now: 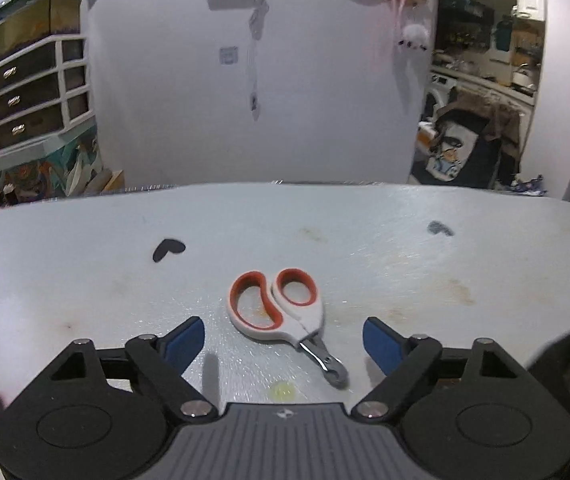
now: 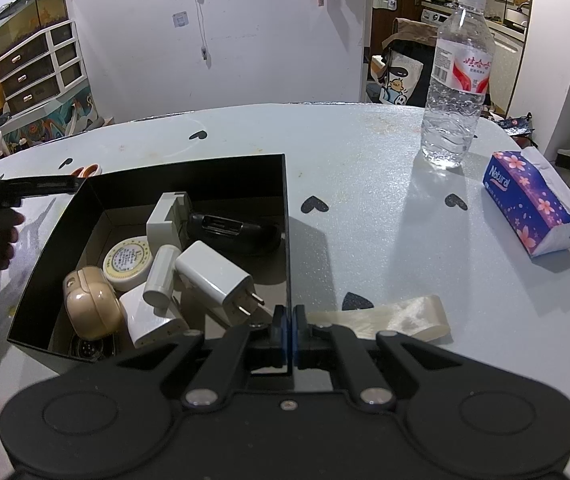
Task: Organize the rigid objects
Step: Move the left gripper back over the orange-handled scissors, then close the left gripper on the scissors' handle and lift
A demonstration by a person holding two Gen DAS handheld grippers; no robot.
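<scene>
Nail clippers (image 1: 285, 316): flat between spread left gripper (image 1: 283, 340) pads, untouched; risk of skidding off one pad; right gripper (image 2: 288, 334) pinching box (image 2: 285, 200) wall.

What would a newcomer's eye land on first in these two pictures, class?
In the right wrist view, the black box crammed with chargers and small cases at the table's near left, its wall pinched by the right gripper. Then the tall water bottle at the far right. In the left view, orange-and-white scissors lie between the left gripper's open jaws.
</scene>
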